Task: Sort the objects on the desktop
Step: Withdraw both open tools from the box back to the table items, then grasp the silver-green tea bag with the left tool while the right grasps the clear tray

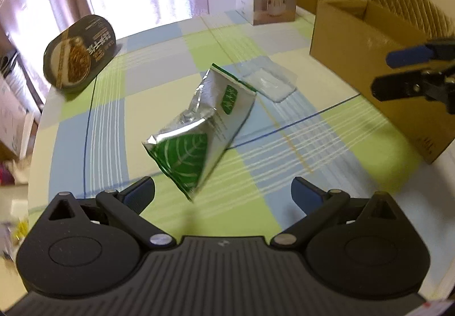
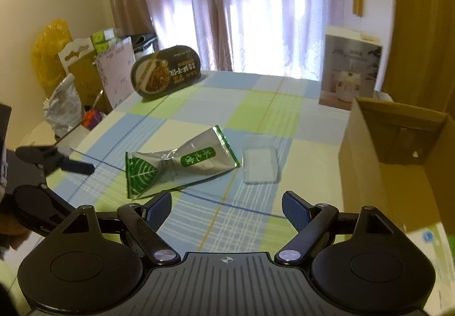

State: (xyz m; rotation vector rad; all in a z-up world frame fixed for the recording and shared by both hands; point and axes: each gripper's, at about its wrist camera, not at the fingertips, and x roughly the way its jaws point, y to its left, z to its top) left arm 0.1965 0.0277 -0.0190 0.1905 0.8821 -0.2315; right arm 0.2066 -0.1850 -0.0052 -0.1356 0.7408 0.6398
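The left gripper (image 1: 223,193) is held wide open and empty above the near part of the desk (image 1: 159,79), which is covered by a checked cloth of green, blue and cream. Just ahead of its fingers, a crumpled silver and green foil packet (image 1: 204,125) is seen near the middle of the desk, with its leaf-printed end nearest the gripper. The right gripper (image 2: 227,207) is likewise held wide open with nothing between its fingers, and the same foil packet (image 2: 182,162) is seen lying just beyond its left finger. A clear plastic tray (image 2: 260,163) is laid flat just beside the far end of the packet; whether the two touch cannot be told. An open brown cardboard box (image 2: 398,151) is stood at the right edge of the desk, and only a bare inner wall is shown inside it. A dark oval instant-noodle container (image 2: 166,71) is propped on its side at the far left corner of the desk. A printed appliance carton (image 2: 351,71) is stood upright at the far right of the desk, behind the cardboard box. Beyond the desk, closed curtains (image 2: 241,2) are lit from behind.
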